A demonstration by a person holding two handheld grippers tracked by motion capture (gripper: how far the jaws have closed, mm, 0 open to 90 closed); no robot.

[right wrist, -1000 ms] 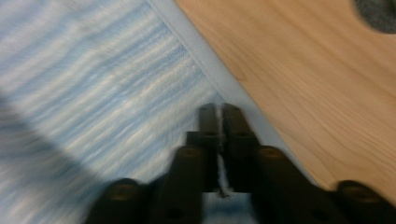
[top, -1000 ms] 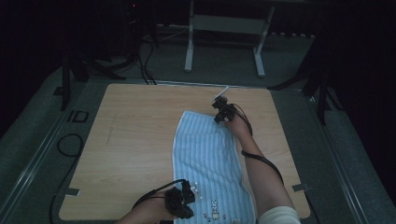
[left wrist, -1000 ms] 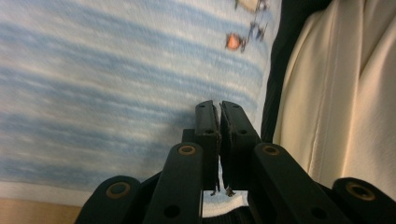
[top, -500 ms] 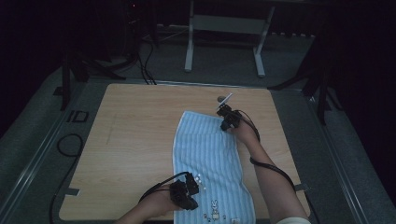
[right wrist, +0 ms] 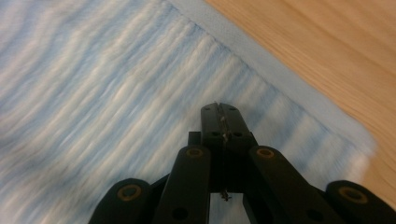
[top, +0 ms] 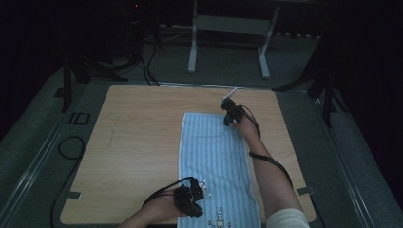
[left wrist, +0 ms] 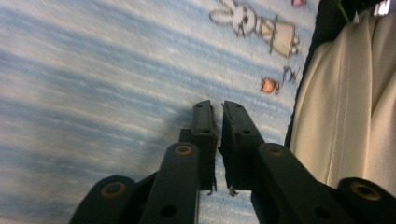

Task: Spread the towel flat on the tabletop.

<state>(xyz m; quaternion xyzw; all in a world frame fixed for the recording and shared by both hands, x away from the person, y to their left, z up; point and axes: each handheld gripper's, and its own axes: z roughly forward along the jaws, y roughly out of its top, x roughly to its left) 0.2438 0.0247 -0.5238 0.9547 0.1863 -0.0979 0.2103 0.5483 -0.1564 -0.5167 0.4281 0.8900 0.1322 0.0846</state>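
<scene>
A light-blue striped towel (top: 216,161) lies flat and lengthwise on the wooden table (top: 133,142), its near end printed with a small rabbit (left wrist: 243,18). My left gripper (top: 190,199) rests on the towel's near left edge. Its jaws are all but shut, with a thin slit between them and nothing in it (left wrist: 217,109). My right gripper (top: 231,116) sits over the towel's far right corner (right wrist: 327,126). Its jaws are shut, with no cloth between them (right wrist: 220,109).
Bare wood stretches left of the towel. A narrow strip of wood runs along its right side. A metal stand (top: 228,33) and cables (top: 142,61) are on the floor beyond the table. A cable loop (top: 71,147) lies by the left edge. A cream sleeve (left wrist: 350,93) is close beside the left gripper.
The right gripper has shifted slightly nearer, onto the towel's far right corner. The left gripper has edged a little to the right along the towel's near edge.
</scene>
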